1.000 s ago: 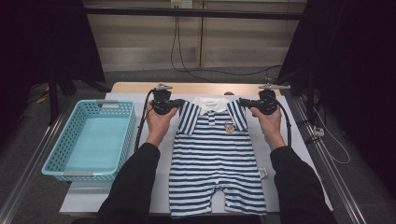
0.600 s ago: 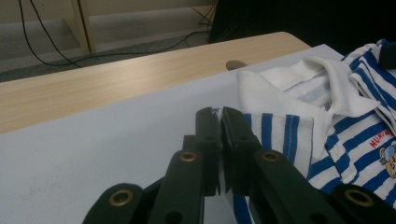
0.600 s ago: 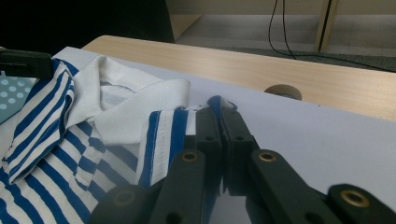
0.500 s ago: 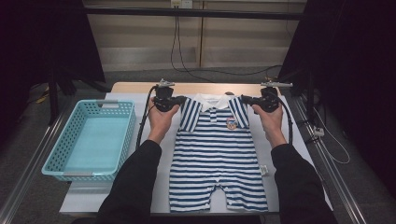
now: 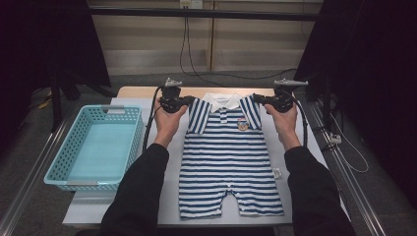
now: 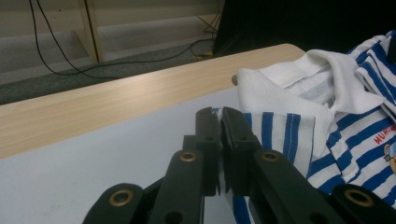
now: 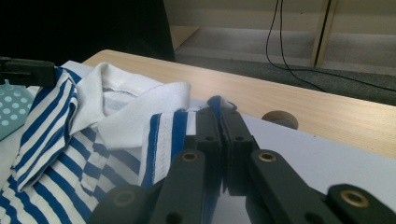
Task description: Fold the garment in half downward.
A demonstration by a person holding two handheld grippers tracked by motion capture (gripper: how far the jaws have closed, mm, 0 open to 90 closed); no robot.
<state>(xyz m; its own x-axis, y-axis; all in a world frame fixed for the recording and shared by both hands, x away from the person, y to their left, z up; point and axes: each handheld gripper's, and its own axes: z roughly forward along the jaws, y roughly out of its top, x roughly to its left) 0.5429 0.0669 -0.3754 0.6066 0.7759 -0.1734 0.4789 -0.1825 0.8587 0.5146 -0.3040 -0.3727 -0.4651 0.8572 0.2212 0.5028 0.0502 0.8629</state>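
You've got the left gripper (image 5: 189,101) and right gripper (image 5: 256,99) each clamped on a shoulder of the striped baby romper (image 5: 228,157), which lies flat just right of the turquoise basket (image 5: 61,164), probably to fold it.

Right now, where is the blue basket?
In the high view the blue basket sits on the table's left side, beside the left sleeve and apart from the striped romper.

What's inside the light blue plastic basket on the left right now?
The light blue perforated plastic basket shows a bare floor in the high view, with nothing lying in it. Its near wall hides a thin strip of floor. The blue-and-white striped romper lies outside it, on the table.
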